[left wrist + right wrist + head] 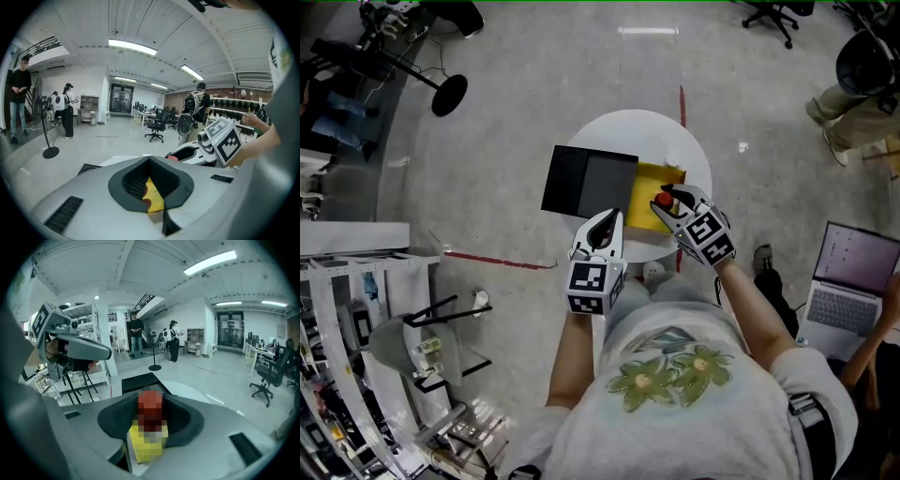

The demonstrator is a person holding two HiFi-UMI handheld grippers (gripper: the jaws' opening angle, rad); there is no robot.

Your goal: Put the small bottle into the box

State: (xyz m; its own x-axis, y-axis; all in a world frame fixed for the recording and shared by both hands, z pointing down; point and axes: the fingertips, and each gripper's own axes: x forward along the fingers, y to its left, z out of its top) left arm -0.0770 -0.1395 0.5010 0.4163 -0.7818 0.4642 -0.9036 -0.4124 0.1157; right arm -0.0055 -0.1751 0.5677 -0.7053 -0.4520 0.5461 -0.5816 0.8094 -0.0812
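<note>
A small bottle with a red cap (664, 199) hangs just over the yellow box (645, 187) on the round white table (628, 127). My right gripper (671, 202) is shut on it. In the right gripper view the bottle (150, 411) stands upright between the dark pads, with the yellow box (147, 451) under it. My left gripper (606, 221) hovers at the table's near edge, left of the yellow box. Its jaws stand apart with nothing between them, and the yellow box (154, 199) shows through the gap. A flat black box (586, 183) lies beside the yellow one, to its left.
A person with a laptop (853, 281) sits on the floor at the right. A metal rack (356, 309) stands at the left, and a black stand base (448, 94) at the upper left. Red tape (497, 260) marks the floor by the table.
</note>
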